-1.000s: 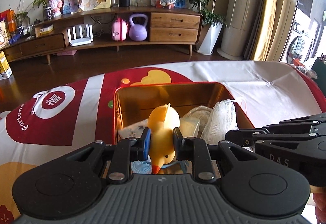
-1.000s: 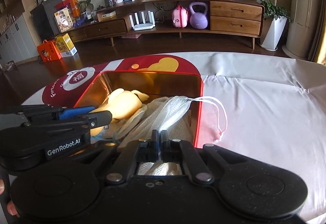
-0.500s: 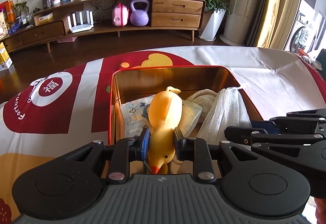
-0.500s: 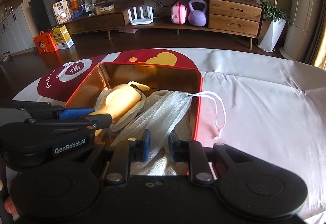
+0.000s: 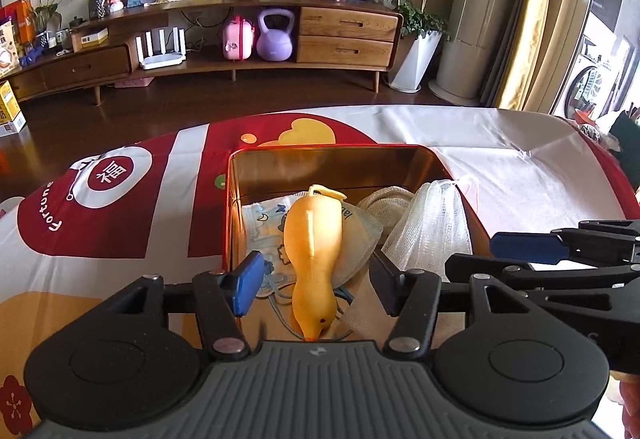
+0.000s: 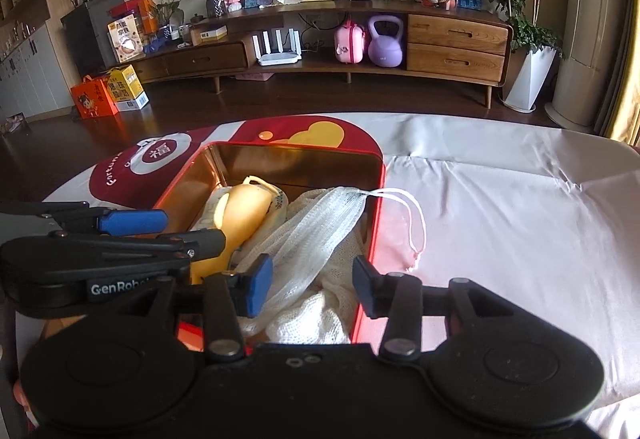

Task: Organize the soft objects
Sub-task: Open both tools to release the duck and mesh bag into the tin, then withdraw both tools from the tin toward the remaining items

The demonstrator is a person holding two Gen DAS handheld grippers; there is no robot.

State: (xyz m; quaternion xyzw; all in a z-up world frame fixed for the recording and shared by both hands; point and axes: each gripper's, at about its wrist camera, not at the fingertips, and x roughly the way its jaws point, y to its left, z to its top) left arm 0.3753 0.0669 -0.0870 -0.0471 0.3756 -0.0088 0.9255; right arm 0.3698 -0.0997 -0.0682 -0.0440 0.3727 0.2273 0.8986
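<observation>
A yellow rubber duck (image 5: 314, 251) lies in the red tin box (image 5: 320, 149), on a patterned face mask (image 5: 266, 231). My left gripper (image 5: 316, 285) is open, its fingers either side of the duck and not touching it. A white mesh bag (image 5: 430, 229) lies at the box's right side. In the right wrist view the duck (image 6: 240, 215), the mesh bag (image 6: 316, 235) and the box (image 6: 288, 147) show, with the bag's drawstring (image 6: 408, 215) hanging over the rim. My right gripper (image 6: 306, 283) is open above the bag.
The box stands on a table under a red and white cloth (image 5: 500, 167). A wooden sideboard (image 5: 248, 39) with a purple kettlebell (image 5: 276, 35) runs along the far wall. A potted plant (image 5: 416, 31) stands at its right end.
My left gripper lowered the duck into the box and opened off it. My right gripper opened and let go of the mesh bag. Both grippers have drawn back a little.
</observation>
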